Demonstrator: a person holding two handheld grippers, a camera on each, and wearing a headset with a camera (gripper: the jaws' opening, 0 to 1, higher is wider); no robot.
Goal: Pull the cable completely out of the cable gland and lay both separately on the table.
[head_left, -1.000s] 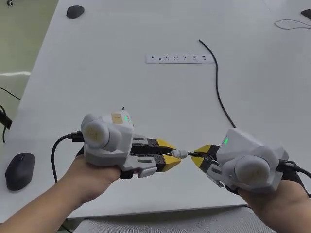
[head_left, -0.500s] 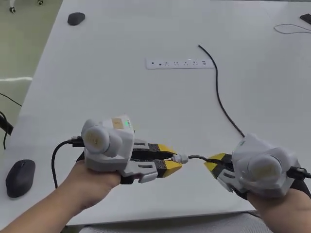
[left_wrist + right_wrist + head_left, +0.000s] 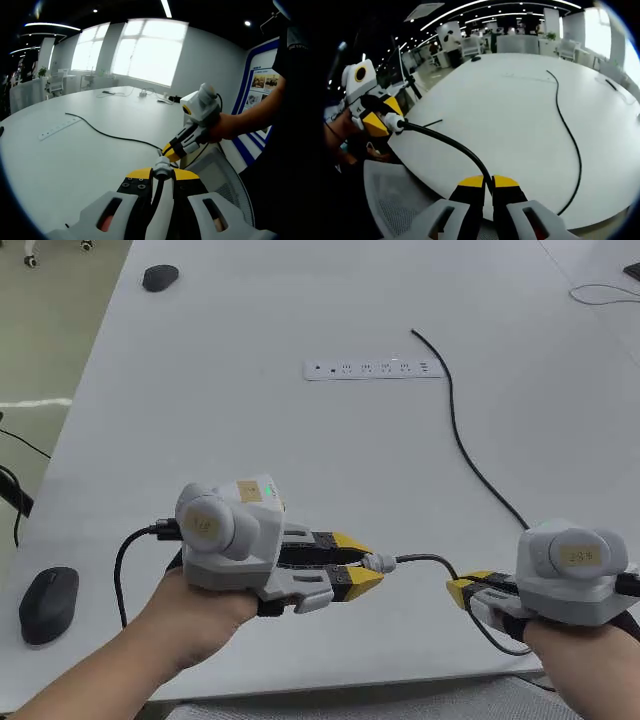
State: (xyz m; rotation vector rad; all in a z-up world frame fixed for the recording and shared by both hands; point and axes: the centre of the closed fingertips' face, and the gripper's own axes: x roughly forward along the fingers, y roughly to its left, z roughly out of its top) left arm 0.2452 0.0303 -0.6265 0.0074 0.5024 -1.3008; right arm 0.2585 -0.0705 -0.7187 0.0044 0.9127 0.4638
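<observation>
Right gripper [image 3: 463,589] is pulling farther from left gripper [image 3: 366,562], jaws clenching cable [image 3: 425,559]; left jaws are clenching cable gland [image 3: 377,562]; cable may be slipping through.

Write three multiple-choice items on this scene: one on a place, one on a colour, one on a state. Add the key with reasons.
1. The cable gland is:
A. in the left gripper
B. in the right gripper
C. in neither gripper

2. The cable between the two grippers is:
A. white
B. black
C. yellow

3. The right gripper is:
A. open
B. shut on the cable
C. shut on the cable gland

Key:
1 A: the gland sits between the left gripper's yellow tips.
2 B: the cable looks black in every view.
3 B: in the right gripper view the jaws close on the cable.
</observation>
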